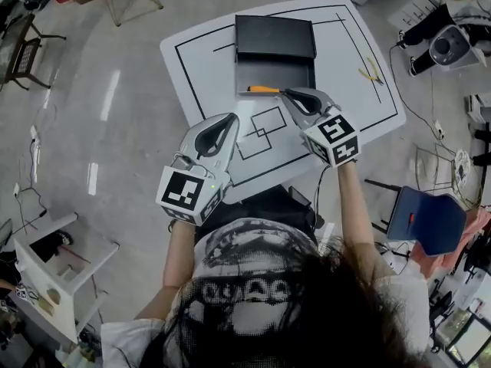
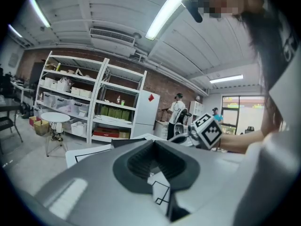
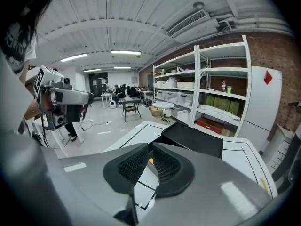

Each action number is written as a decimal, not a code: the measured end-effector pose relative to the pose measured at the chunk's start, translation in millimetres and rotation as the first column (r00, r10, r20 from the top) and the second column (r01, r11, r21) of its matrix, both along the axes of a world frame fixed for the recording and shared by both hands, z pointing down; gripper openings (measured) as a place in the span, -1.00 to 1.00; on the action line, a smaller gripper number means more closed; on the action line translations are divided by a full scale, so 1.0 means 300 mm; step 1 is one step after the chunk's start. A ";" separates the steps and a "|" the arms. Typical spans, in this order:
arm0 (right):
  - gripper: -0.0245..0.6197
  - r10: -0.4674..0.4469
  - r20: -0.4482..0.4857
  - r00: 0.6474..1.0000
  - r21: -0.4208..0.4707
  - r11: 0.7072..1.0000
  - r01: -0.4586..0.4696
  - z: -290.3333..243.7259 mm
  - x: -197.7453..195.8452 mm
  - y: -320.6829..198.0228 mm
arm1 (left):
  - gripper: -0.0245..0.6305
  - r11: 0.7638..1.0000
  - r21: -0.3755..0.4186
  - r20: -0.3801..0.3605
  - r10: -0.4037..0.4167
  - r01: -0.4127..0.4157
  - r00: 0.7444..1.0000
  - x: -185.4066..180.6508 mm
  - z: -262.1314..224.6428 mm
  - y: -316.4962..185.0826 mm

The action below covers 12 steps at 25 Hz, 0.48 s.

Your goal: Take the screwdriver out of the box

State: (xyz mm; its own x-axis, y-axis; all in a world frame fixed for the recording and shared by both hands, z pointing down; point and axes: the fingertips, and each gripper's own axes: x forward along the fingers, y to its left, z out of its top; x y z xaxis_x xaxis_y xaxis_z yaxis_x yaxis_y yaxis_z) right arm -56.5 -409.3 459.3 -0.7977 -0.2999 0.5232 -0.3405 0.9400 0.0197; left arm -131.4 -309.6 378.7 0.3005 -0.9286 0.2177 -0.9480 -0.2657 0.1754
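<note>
A black box [image 1: 239, 73] stands open on the white table [image 1: 199, 60], its lid [image 1: 275, 37] lying back. The orange-handled screwdriver [image 1: 263, 89] lies along the tray's near edge. My right gripper [image 1: 286, 93] has its tips just at the right of the handle's end, over the shaft. A narrow gap separates its jaws and nothing is pressed between the pads. In the right gripper view a bit of orange handle [image 3: 150, 161] shows through that gap, in front of the box [image 3: 193, 140]. My left gripper [image 1: 230, 119] hovers over the table's drawn squares, short of the box, its tips together and empty.
Yellow pliers [image 1: 372, 69] lie on the table's right side. A blue chair [image 1: 426, 217] stands at the right, a white shelf unit [image 1: 54, 267] at the lower left. Far shelving [image 2: 70, 107] and people stand beyond the table.
</note>
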 end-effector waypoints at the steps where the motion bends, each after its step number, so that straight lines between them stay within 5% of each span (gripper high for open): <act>1: -0.82 -0.026 -0.012 1.000 -0.005 1.000 0.026 0.022 -0.013 -0.027 | -0.93 1.000 -0.004 0.001 -0.015 0.015 1.000 -0.001 0.008 -0.013; 6: -0.75 -0.189 -0.094 0.978 -0.043 0.982 0.185 0.141 -0.093 -0.130 | -0.93 0.996 -0.025 0.006 -0.085 0.085 0.996 -0.010 0.034 -0.057; 12: -0.69 -0.429 -0.221 0.876 -0.145 0.902 0.406 0.326 -0.200 -0.184 | -0.93 0.983 -0.056 0.024 -0.172 0.173 0.985 -0.049 0.058 -0.070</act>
State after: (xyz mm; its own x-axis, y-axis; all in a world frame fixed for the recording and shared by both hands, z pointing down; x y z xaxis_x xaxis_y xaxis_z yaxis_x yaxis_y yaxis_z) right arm -116.4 -464.4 557.1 -0.6834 0.0912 0.7243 0.0887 0.9952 -0.0416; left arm -146.2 -330.5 396.1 0.1320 -0.9520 0.2760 -0.9820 -0.0877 0.1672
